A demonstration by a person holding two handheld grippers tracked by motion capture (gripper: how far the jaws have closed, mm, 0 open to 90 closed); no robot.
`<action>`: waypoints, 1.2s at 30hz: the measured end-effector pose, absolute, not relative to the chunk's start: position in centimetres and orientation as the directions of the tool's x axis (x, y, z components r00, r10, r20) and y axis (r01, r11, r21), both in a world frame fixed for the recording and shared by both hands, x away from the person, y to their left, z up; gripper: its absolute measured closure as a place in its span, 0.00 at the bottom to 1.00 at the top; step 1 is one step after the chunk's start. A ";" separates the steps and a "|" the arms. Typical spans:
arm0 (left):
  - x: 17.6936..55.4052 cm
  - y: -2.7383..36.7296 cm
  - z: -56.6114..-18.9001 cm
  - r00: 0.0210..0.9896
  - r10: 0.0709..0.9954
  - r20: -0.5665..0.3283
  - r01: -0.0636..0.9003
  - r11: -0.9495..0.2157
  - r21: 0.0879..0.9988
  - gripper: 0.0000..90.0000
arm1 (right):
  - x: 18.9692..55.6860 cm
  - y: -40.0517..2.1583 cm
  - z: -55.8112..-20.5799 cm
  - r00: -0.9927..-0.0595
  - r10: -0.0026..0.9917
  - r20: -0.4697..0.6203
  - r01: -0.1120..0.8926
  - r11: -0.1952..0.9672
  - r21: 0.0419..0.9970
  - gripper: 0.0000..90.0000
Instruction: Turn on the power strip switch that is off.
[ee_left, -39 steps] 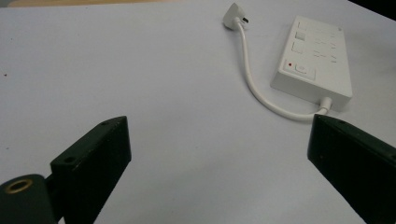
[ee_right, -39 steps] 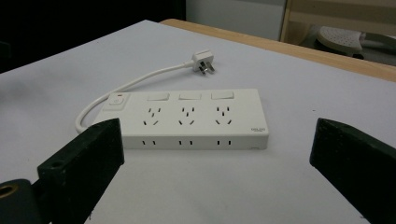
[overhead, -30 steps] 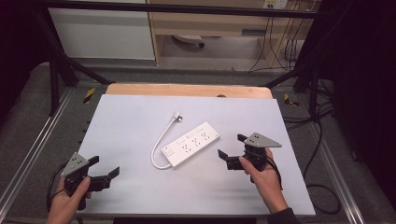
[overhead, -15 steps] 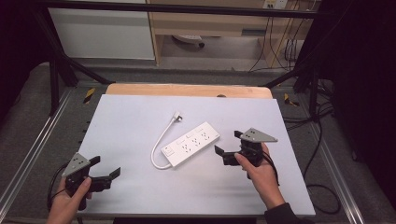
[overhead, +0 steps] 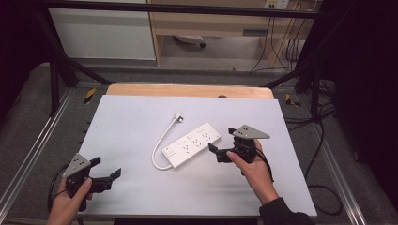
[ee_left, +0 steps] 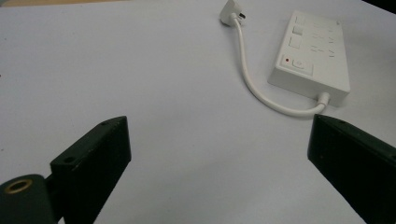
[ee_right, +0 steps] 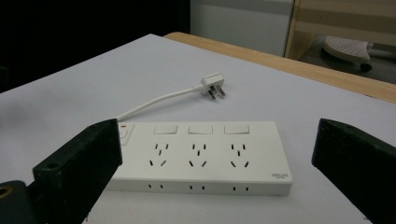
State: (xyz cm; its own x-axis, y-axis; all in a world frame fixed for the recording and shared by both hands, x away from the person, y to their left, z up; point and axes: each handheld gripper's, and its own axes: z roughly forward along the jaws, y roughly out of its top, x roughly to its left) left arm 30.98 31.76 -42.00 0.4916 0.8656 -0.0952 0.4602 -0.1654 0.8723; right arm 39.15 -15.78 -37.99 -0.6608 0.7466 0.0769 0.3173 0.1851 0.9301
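A white power strip (overhead: pixel 192 145) (ee_left: pixel 313 55) (ee_right: pixel 198 156) with three sockets lies at the middle of the table. Its short white cable (overhead: pixel 161 143) (ee_left: pixel 248 73) loops off the left end and runs back to a plug (overhead: pixel 177 116) (ee_left: pixel 231 9) (ee_right: pixel 212 86) lying flat. My right gripper (overhead: pixel 222 142) (ee_right: pixel 215 163) is open just beside the strip's right end, jaws facing it, nothing between them. At the front left corner my left gripper (overhead: pixel 107 168) (ee_left: pixel 219 158) is open and empty, well apart from the strip.
The white tabletop (overhead: pixel 131 122) has a wooden strip (overhead: pixel 187 90) along its far edge. Metal rails (overhead: pixel 37 140) run along both sides. Behind the table stand a wooden shelf (overhead: pixel 211 23), loose cables (overhead: pixel 281 47) and a white panel (overhead: pixel 101 33).
My right gripper has moved left and slightly forward, closer to the power strip's right end. The left gripper has barely moved.
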 end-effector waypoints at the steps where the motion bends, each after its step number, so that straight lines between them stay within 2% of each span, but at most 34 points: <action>1: 31.0 31.8 -42.0 0.492 0.865 -0.095 0.460 -0.166 0.872 0.07 | 39.2 -15.6 -38.0 -0.663 0.745 0.076 0.316 0.186 0.930 0.03; 25: 31.0 31.7 -42.0 0.496 0.863 -0.091 0.460 -0.173 0.871 0.07 | 41.5 -12.4 -37.6 -0.646 0.759 0.084 0.306 0.157 0.939 0.07; 36: 31.0 31.6 -42.0 0.499 0.862 -0.088 0.460 -0.177 0.870 0.07 | 42.2 -11.1 -38.1 -0.642 0.761 0.094 0.295 0.132 0.946 0.26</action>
State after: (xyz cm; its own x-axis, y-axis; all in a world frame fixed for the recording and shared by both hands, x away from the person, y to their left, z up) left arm 31.01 31.63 -42.02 0.4986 0.8623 -0.0884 0.4598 -0.1766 0.8703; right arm 42.17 -11.10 -38.14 -0.6422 0.7608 0.0938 0.2951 0.1324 0.9462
